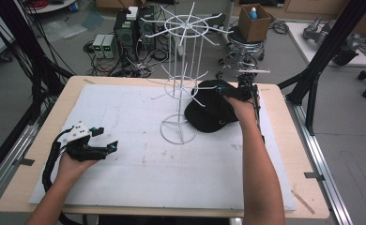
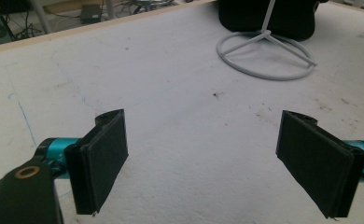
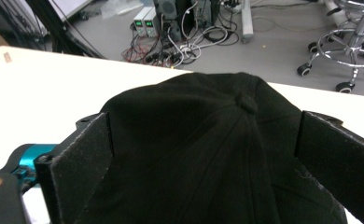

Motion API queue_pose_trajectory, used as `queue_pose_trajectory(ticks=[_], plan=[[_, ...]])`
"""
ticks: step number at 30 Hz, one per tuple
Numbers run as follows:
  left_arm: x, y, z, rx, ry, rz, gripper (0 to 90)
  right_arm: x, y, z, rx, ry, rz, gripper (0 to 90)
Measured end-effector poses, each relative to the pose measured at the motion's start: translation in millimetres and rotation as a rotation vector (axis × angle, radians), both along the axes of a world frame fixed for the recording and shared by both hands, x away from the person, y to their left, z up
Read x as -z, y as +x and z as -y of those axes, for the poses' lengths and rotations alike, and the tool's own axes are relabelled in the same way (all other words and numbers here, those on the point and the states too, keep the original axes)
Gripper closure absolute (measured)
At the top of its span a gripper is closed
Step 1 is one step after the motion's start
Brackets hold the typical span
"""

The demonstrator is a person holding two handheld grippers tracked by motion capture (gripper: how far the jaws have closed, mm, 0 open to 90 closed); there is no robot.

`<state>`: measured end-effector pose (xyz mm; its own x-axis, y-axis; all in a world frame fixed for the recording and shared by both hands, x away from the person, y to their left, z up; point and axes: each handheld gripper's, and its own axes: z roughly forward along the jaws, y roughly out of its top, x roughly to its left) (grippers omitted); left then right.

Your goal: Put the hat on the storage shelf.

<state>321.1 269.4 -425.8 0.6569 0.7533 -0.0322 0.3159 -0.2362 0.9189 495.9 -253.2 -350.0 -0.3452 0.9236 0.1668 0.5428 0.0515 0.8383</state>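
A black cap (image 1: 209, 112) lies on the white mat (image 1: 125, 108), just right of a white wire display rack (image 1: 185, 20) that stands mid-table. My right gripper (image 1: 223, 91) is at the cap's far side. In the right gripper view it (image 3: 206, 140) is open, with one jaw on each side of the cap's crown (image 3: 194, 107). My left gripper (image 1: 107, 138) rests low over the mat at the front left, well away from the cap. It (image 2: 203, 154) is open with nothing between its pads, and faces the rack's ring base (image 2: 264, 33) and the cap (image 2: 245, 18).
The rack's thin arms stick out over the cap and the mat's centre. The wooden table's rim (image 1: 284, 140) shows around the mat. Behind the table are a stool with a cardboard box (image 1: 254, 23), computers and cables (image 1: 125, 33), and black frame posts (image 1: 322, 56).
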Motion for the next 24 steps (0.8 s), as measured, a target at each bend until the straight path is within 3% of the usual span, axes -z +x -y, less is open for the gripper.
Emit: queue_pose_trajectory(ticks=[7,14,15,20,24], plan=[[0.4,0.2,-0.2,-0.004,0.000,-0.004,16.9,12.6,10.5,12.0,0.049,0.042,-0.032,3.6],[0.9,0.9,-0.2,-0.006,0.001,-0.005,16.9,16.2,15.0,19.9,0.070,0.058,-0.026,3.6],[0.9,0.8,-0.2,-0.006,0.001,-0.005,16.9,13.5,17.8,20.6,0.072,0.049,-0.052,3.5],[1.2,1.0,0.1,-0.010,0.007,-0.005,16.8,1.1,26.4,8.9,0.046,-0.018,-0.028,3.6],[1.2,0.8,-0.2,-0.014,0.003,-0.007,16.8,2.6,37.6,-0.4,0.041,-0.040,-0.048,3.5]])
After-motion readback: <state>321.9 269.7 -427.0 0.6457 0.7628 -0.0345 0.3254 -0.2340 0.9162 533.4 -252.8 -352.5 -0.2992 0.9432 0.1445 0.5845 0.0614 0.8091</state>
